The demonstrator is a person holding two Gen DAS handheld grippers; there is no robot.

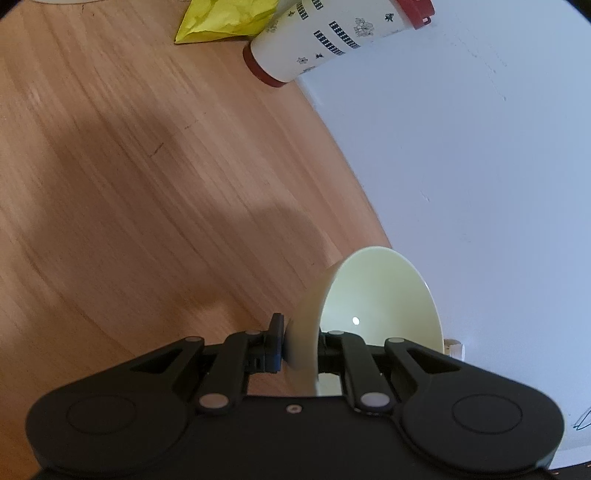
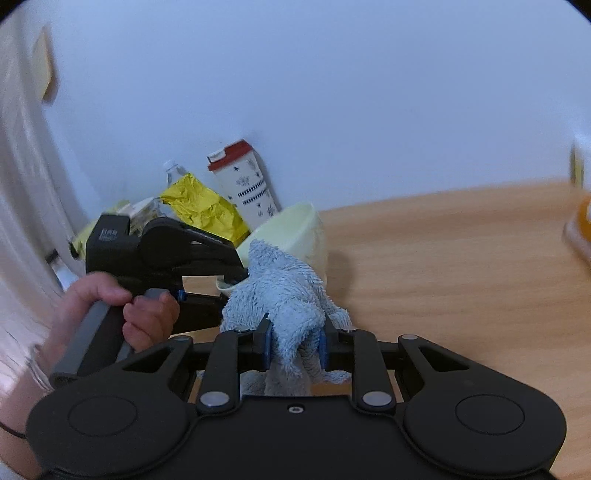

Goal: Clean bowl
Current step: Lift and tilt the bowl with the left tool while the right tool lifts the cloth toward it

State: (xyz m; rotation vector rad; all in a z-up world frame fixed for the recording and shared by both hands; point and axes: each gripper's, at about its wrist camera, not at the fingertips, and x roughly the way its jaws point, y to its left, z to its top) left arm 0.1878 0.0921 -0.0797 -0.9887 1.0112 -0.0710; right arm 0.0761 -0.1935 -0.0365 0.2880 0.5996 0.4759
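A pale yellow-green bowl (image 1: 373, 295) is held tilted on its side above the wooden table (image 1: 147, 184). My left gripper (image 1: 301, 343) is shut on the bowl's rim, one jaw outside the wall and one inside. In the right wrist view the bowl (image 2: 291, 229) shows behind a fluffy light blue cloth (image 2: 284, 291). My right gripper (image 2: 293, 345) is shut on the cloth, whose bunched end reaches up against the bowl's near side. The left gripper (image 2: 236, 273) and the hand holding it show at the left of that view.
A white canister with red ends (image 1: 332, 37) leans against the white wall (image 1: 480, 166) at the table's back. Crumpled yellow paper (image 1: 221, 18) lies next to it, with a plastic bottle (image 2: 171, 173) behind. An orange object (image 2: 581, 221) sits at the right edge.
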